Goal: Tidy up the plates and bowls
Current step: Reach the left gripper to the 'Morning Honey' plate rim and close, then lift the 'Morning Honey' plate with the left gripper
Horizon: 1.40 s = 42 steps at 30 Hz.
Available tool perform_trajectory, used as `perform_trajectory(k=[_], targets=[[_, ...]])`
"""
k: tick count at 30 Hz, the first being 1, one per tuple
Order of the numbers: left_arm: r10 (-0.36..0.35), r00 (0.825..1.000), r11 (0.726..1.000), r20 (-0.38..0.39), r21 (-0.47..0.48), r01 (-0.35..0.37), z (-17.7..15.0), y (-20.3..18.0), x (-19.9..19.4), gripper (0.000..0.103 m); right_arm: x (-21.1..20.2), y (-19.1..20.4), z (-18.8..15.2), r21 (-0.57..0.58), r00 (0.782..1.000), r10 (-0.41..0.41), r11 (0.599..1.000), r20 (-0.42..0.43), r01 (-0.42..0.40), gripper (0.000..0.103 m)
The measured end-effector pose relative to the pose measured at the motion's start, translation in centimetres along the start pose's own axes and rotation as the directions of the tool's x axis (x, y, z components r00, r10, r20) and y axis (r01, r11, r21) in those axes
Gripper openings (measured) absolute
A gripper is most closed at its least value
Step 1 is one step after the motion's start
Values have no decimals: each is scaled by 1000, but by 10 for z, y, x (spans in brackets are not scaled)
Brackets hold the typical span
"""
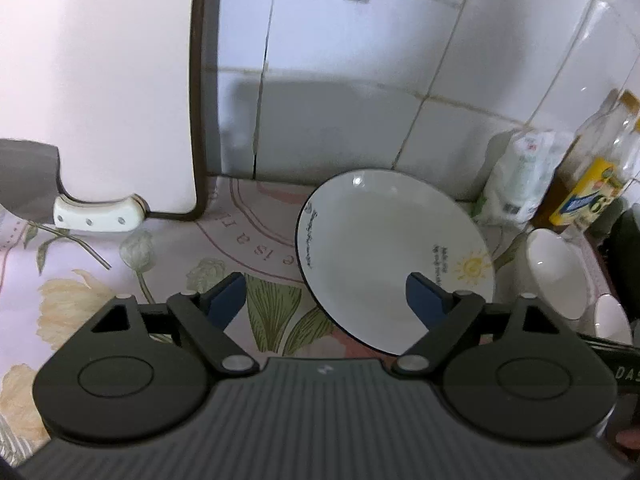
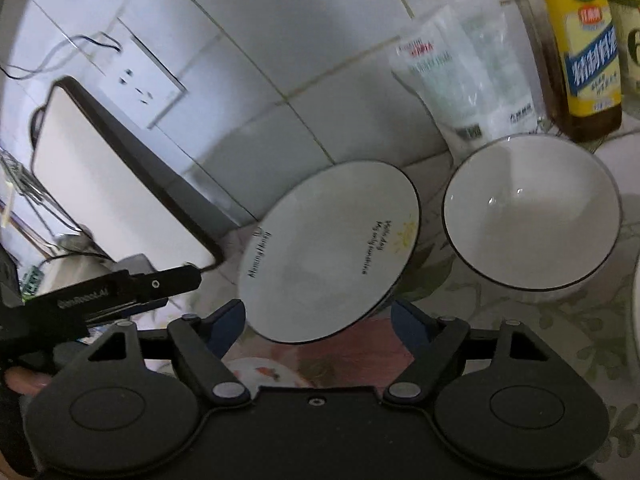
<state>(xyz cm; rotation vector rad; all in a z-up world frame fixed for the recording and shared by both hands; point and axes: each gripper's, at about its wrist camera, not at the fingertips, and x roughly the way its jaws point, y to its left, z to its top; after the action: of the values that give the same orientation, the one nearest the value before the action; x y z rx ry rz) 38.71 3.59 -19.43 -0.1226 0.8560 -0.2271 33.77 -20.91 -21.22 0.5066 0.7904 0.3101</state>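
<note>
Beside the plate (image 2: pixel 328 256) stand a bowl (image 2: pixel 532 212) and bottle (image 2: pixel 580 48) (both tools (image 1: pixel 326 300) (image 2: pixel 318 322) wide open, empty).

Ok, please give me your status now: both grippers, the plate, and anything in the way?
Left gripper open, right gripper open, both empty. Plate on counter, not gripped. White bowl close beside it.

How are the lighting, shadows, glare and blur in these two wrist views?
Left wrist view: dim, bluish; a broad shadow on the tiled wall behind the plate; glare spots on the upper right tiles; bottle smeared by motion. Right wrist view: strong fisheye bending of the wall lines; a large soft shadow up top; small highlights in the bowl; the plate's lettering is blurred.
</note>
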Motion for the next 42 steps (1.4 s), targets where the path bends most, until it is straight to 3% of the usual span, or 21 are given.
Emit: perform_trajectory(k=[6,11,14,16,18,20,21,25,31,35,42], targets=[[29,998,999,-63,-32,-31,0,4,32,79,25,-9,6,11,999,-39,999,-13,39,75],[40,994,998,-101,-44,-45,0,9,51,63,41,-19,8,37,997,-75,996,-19,76,64],[23,989,995,-144,-97,-37,-1,16,60,37,45,-20,10,24,996,-92,995,-7,92,56],[-40,989,987,-144,-163,16,-1,22,60,22,50,-21,11,25,995,-103,994,-11,103,50],[-52,988,983,-148,-180,25,-1,23,61,20,53,-22,13,20,992,-124,992,-17,124,41],[-52,987,984,-151,-175,25,-2,21,64,19,54,-23,14,1,988,-151,989,-31,151,25],[-53,987,984,-153,-176,26,-3,20,66,19,54,-25,15,-7,988,-150,989,-36,149,24],[-66,985,982,-160,-186,36,-3,13,74,16,53,-29,19,-20,991,-126,992,-53,125,23],[-18,987,988,-157,-157,-7,-4,4,72,17,52,-28,18,-36,990,-127,991,-53,126,24],[25,989,994,-145,-100,-40,-5,-7,58,17,46,-18,17,-50,990,-133,990,-54,131,25],[0,992,992,-127,-122,-15,-12,-12,18,17,11,-7,21,-51,996,-80,996,-47,78,25]])
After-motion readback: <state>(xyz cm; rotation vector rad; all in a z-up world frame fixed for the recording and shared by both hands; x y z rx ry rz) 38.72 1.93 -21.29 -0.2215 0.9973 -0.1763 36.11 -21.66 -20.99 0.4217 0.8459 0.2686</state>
